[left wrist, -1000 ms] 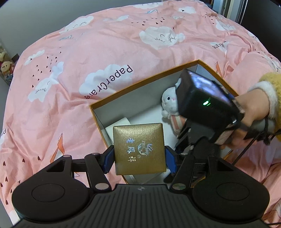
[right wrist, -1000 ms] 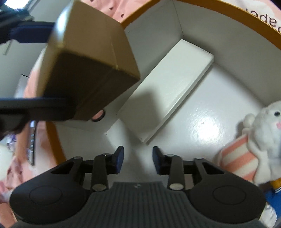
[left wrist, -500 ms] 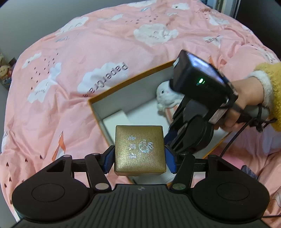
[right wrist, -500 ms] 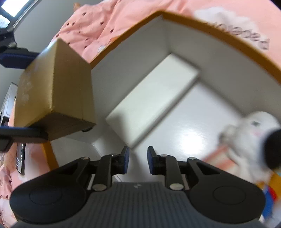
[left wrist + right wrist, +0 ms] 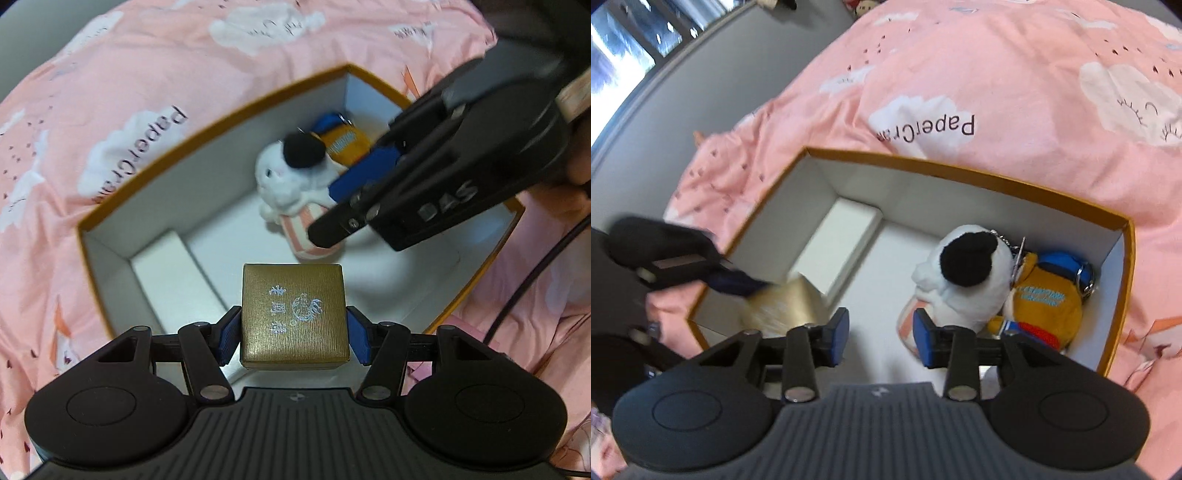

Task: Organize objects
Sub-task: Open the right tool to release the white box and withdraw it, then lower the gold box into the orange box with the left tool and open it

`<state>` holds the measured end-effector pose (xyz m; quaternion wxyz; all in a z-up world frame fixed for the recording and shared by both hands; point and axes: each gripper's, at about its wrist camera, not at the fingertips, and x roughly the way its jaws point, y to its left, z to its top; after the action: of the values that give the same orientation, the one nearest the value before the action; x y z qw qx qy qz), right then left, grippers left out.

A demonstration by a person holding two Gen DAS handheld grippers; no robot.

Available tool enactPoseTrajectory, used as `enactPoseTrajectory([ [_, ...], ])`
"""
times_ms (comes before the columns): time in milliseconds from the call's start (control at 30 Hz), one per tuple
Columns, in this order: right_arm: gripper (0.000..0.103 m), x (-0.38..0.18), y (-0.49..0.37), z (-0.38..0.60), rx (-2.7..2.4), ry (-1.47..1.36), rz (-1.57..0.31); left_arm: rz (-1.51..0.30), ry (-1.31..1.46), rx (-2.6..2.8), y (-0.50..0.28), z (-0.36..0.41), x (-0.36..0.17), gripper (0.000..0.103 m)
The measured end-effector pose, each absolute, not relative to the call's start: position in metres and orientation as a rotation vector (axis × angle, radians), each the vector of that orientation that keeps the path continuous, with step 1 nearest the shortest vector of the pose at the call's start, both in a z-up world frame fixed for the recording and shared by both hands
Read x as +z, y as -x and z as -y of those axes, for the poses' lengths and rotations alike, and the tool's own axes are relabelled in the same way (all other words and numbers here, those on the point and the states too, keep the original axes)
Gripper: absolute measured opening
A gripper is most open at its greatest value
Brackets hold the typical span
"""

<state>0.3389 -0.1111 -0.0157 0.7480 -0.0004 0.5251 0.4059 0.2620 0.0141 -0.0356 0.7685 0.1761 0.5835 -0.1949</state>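
My left gripper (image 5: 294, 334) is shut on a small gold gift box (image 5: 293, 315) with silver lettering and holds it over the near end of an open storage box (image 5: 207, 133) with an orange rim and white inside. The gold box (image 5: 786, 304) appears blurred in the right wrist view. My right gripper (image 5: 880, 338) is open and empty, raised above the storage box (image 5: 960, 170) interior. Inside lie a flat white box (image 5: 173, 269), a white plush bunny (image 5: 295, 184) with a black patch, and an orange plush toy (image 5: 1045, 310).
The storage box rests on a bed with a pink quilt (image 5: 110, 74) printed with white clouds. A black cable (image 5: 532, 280) trails at the right. Grey floor (image 5: 720, 66) and window light show beyond the bed's far edge.
My right gripper has pulled up and back out of the storage box and opened wider. My left gripper has carried the gold box forward over the storage box's near end.
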Motion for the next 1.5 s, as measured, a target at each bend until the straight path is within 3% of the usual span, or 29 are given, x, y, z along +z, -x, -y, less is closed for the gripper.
enactPoseTrajectory([
  [367,0.045,-0.042,-0.335,0.091,0.975,-0.042,-1.239,-1.303,-0.395,-0.458,-0.261,-0.006,-0.05,0.067],
  [500,0.031,-0.056,-0.34,0.089,0.943,-0.037,-1.293,-1.305,-0.364,-0.468,-0.263,-0.01,-0.055,0.067],
  [667,0.03,-0.076,-0.341,0.085,0.917,-0.014,-1.351,-1.303,-0.316,-0.485,-0.262,-0.017,-0.056,0.067],
  [900,0.015,-0.079,-0.339,0.063,0.967,0.07,-1.374,-1.407,-0.169,-0.403,-0.279,-0.028,-0.06,0.068],
  [1200,0.018,-0.07,-0.354,0.065,1.051,-0.089,-1.392,-1.437,-0.076,-0.418,-0.287,-0.032,-0.071,0.068],
  [1500,0.018,-0.102,-0.351,0.054,1.011,-0.018,-1.507,-1.421,-0.054,-0.418,-0.283,-0.033,-0.074,0.073],
])
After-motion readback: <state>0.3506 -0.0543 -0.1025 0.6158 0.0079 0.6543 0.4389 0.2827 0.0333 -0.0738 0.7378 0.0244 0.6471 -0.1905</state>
